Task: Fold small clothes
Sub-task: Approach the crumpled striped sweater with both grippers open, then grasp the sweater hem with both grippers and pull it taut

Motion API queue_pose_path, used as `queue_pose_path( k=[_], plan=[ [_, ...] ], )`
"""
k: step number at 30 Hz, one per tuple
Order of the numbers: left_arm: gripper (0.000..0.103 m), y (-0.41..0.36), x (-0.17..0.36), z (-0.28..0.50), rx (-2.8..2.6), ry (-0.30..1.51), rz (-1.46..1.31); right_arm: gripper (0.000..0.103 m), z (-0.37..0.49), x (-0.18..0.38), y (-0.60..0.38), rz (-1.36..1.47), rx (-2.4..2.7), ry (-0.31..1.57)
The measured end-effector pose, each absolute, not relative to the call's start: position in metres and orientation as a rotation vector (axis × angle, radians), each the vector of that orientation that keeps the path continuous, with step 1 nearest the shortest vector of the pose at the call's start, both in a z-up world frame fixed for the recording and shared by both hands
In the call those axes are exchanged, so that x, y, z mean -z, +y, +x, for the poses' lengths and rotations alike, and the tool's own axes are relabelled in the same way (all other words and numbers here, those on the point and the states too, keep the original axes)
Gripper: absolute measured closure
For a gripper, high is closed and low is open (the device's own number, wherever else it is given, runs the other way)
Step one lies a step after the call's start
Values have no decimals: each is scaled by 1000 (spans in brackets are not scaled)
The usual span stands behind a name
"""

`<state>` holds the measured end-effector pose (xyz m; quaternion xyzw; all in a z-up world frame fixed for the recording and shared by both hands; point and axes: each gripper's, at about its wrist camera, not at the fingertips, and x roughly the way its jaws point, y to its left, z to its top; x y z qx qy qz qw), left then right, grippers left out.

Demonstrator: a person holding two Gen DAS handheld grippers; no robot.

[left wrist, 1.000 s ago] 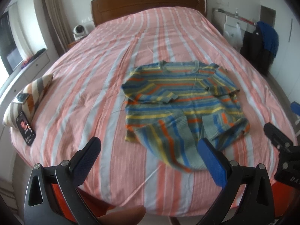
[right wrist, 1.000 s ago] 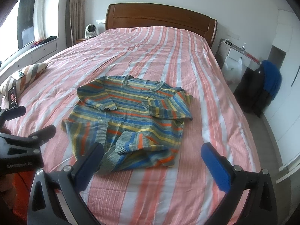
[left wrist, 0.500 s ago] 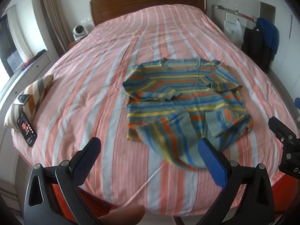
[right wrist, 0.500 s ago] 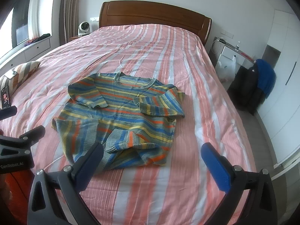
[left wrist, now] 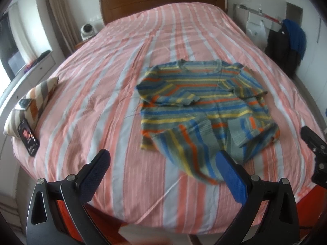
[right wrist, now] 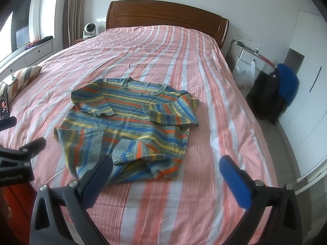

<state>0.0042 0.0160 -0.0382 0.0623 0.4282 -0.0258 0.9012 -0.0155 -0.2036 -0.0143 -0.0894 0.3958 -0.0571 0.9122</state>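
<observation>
Both grippers, left (left wrist: 163, 170) and right (right wrist: 166, 175), have drawn back, jaws released and empty (sleeves already folded in); the striped knitted sweater (right wrist: 130, 122) lies mid-frame on the pink-striped bedspread (right wrist: 204, 194), awaiting its next fold

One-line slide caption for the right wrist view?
Open right gripper above half-folded striped sweater on striped bedspread.

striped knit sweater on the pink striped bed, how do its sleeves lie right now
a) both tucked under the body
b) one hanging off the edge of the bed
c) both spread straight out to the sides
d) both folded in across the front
d: on the striped knit sweater both sleeves lie folded inward over the chest, cuffs near the middle, all of it on the pink striped bed.
</observation>
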Motion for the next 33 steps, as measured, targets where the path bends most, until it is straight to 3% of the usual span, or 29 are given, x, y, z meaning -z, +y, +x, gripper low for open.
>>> queue_pose_path(
  k=[9, 15, 18, 20, 21, 22, 23, 24, 25, 26, 33],
  plan=[
    [0, 41, 54, 29, 126, 952, 61, 1, -15, 22, -226, -123, 127, 816],
    [1, 7, 90, 82, 352, 992, 212, 1, 10, 57, -235, -98, -75, 884],
    [2, -12, 114, 106, 422, 1018, 310, 1, 32, 85, -228, -221, -166, 939],
    [5, -28, 128, 113, 475, 1032, 379, 2, 40, 96, -220, -298, -214, 934],
    [14, -35, 135, 115, 500, 1042, 409, 2, 46, 102, -215, -331, -250, 931],
    [29, -41, 142, 117, 522, 1057, 427, 5, 53, 110, -209, -366, -294, 935],
    [37, -46, 147, 118, 554, 1074, 433, 16, 60, 118, -201, -413, -327, 937],
    [56, -48, 149, 116, 589, 1082, 427, 28, 66, 127, -197, -448, -359, 948],
    [81, -48, 148, 113, 601, 1070, 425, 60, 70, 134, -193, -459, -393, 970],
    [97, -45, 143, 108, 605, 1055, 419, 86, 74, 140, -192, -449, -421, 1002],
    [98, 28, 84, 33, 758, 904, 302, 89, 20, 89, -231, -284, -510, 944]
  ],
)
